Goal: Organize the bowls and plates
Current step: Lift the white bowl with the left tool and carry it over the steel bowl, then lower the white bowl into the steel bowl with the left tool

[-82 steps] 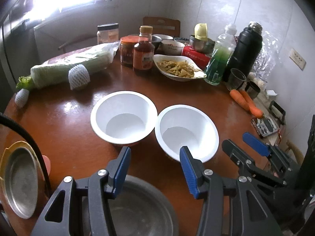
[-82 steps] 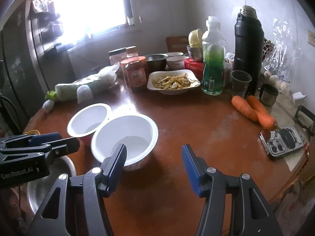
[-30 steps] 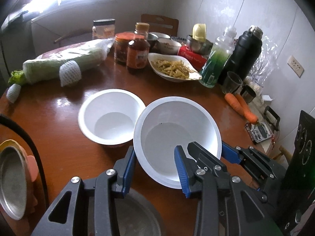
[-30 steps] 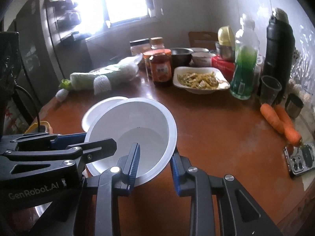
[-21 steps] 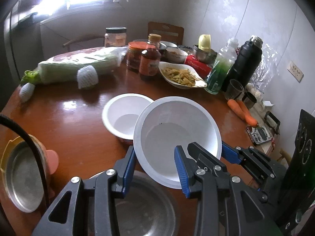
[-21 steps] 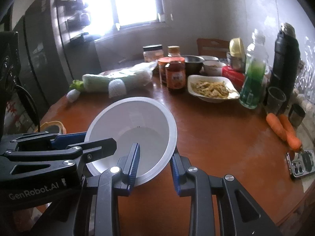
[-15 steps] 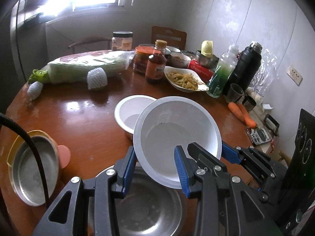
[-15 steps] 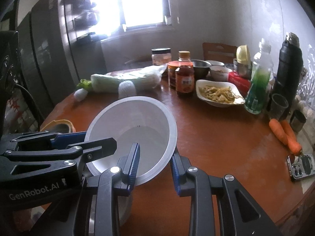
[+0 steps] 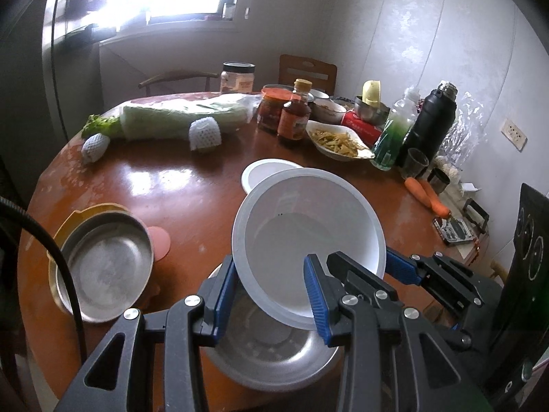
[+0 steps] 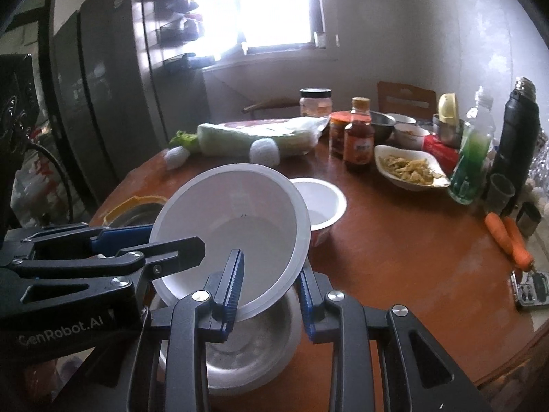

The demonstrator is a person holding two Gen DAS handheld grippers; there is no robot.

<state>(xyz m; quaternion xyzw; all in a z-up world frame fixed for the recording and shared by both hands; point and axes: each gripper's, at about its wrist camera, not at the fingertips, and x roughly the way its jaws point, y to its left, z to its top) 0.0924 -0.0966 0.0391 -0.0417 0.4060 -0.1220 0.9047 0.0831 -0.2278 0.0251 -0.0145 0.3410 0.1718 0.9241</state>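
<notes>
I hold a large white bowl (image 9: 302,226) (image 10: 233,219) tilted in the air with both grippers. My left gripper (image 9: 271,300) is shut on its near rim. My right gripper (image 10: 269,292) is shut on the rim's right side. The bowl hangs just above a steel bowl (image 9: 267,350) (image 10: 254,350) at the table's near edge. A second, smaller white bowl (image 9: 260,171) (image 10: 319,202) stands on the table behind it. A steel plate (image 9: 103,264) lies on a yellow plate (image 9: 85,213) to the left.
The round brown table (image 9: 171,189) bears a wrapped cabbage (image 9: 178,120), jars (image 9: 295,116), a dish of food (image 9: 339,140), a green bottle (image 9: 391,137), a black flask (image 9: 432,120), carrots (image 9: 427,194) and a phone (image 9: 453,231). A dark fridge (image 10: 103,103) stands at left.
Both grippers closed on the large white bowl, lifted it off the table and carried it back toward the near edge, over the steel bowl. The smaller white bowl stayed put.
</notes>
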